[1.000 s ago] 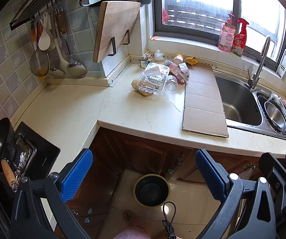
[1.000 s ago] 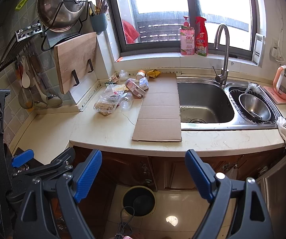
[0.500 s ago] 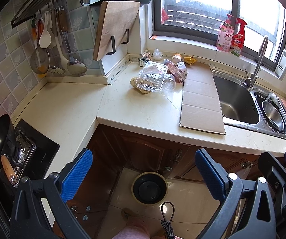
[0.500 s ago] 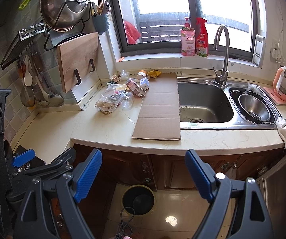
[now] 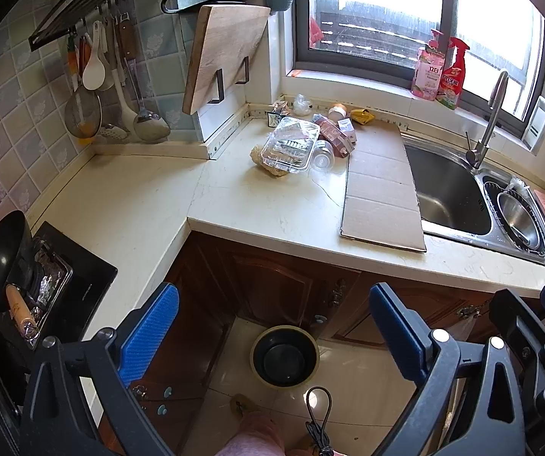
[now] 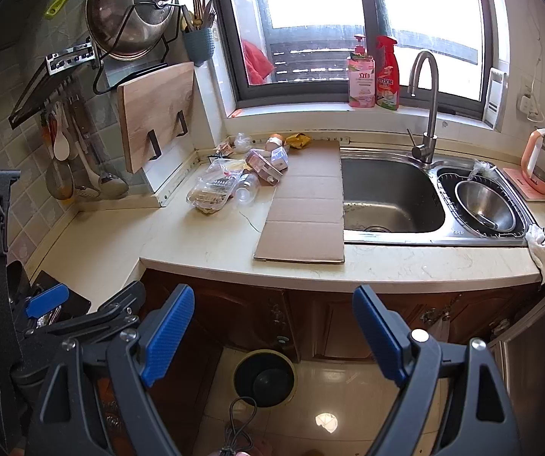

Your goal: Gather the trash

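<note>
The trash [image 5: 303, 136] is a little heap at the back of the counter [image 5: 257, 205], by the window corner: one clear plastic box [image 5: 289, 144], one clear cup [image 5: 322, 157], one yellow wrapper [image 5: 362, 115] and some small packets. One flat cardboard sheet [image 5: 381, 186] lies beside it. One round bin [image 5: 284, 355] sits on the floor. The left gripper [image 5: 272, 334] and right gripper [image 6: 272, 330] hang wide open, holding nothing.

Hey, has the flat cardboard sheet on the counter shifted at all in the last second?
No. The cardboard sheet lies beside the sink as before; only the camera view drifted slightly.
</note>
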`<state>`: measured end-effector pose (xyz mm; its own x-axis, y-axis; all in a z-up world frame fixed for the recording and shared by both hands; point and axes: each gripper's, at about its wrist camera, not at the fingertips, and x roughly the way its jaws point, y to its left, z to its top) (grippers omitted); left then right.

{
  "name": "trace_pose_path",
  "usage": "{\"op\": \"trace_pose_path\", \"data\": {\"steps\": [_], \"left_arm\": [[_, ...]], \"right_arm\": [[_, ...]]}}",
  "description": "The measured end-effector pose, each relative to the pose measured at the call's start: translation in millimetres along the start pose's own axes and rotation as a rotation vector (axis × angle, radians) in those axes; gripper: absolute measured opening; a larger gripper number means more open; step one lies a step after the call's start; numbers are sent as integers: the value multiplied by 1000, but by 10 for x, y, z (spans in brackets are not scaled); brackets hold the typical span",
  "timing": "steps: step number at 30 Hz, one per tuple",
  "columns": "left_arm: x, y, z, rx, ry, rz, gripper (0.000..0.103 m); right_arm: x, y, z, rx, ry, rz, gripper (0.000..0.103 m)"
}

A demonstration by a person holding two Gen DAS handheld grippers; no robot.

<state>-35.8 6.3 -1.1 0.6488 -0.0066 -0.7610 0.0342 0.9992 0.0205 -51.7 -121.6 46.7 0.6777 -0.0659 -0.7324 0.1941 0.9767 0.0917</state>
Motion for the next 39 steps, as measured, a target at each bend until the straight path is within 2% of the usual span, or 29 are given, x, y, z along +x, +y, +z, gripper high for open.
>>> {"op": "trace_pose_path", "data": {"steps": [5, 15, 27, 33, 39], "left_arm": [[-93, -16, -82, 2, -10, -1, 93], [-187, -3, -123, -1, -11, 12, 93], [-109, 39, -93, -13, 17, 1, 95], [97, 168, 15, -20, 12, -54, 95], [469, 401, 321, -42, -16, -129, 94]], "right_arm": [[-32, -4, -21, 2, 0, 4, 86], [-111, 21, -44, -1, -5, 7, 86], [-100, 51, -57, -25, -7, 5, 86], [135, 162, 22, -30, 12, -5, 86], [508, 299, 203, -34, 35, -48, 86]]}}
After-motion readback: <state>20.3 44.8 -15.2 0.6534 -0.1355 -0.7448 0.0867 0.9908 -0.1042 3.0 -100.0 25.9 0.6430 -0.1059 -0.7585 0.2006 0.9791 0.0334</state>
